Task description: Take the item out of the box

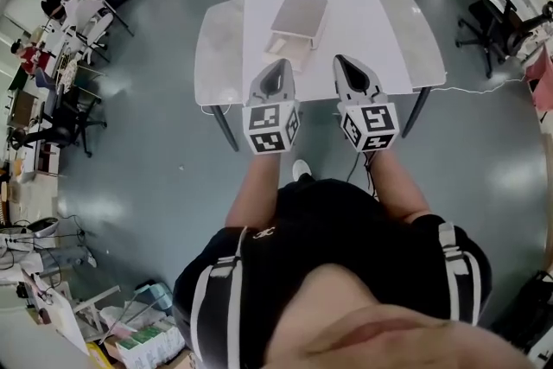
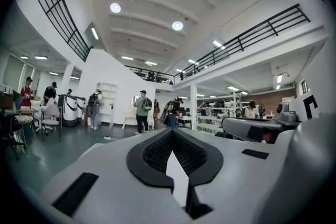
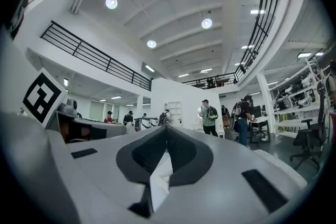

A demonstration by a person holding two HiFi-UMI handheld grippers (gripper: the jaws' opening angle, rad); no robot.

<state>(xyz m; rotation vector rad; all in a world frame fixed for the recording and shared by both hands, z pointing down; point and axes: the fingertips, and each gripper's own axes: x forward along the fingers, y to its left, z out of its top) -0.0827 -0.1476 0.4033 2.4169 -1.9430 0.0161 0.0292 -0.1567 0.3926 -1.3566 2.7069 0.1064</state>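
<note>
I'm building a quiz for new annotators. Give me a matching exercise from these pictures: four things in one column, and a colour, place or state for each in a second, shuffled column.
Things:
1. box
2. left claw
3. office chair
4. table

Descriptions:
a. black, on the floor to the right of the table
b. shut, nothing in it
c. beige, lying on the tabletop
d. white top, dark legs

Pairs: 1-c, 2-b, 3-a, 4-d

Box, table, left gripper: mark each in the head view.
box [image 1: 300, 15], head view, top of its lid
table [image 1: 393, 30], head view, bare top beside the box
left gripper [image 1: 281, 63], head view, tips of its shut fingers
</note>
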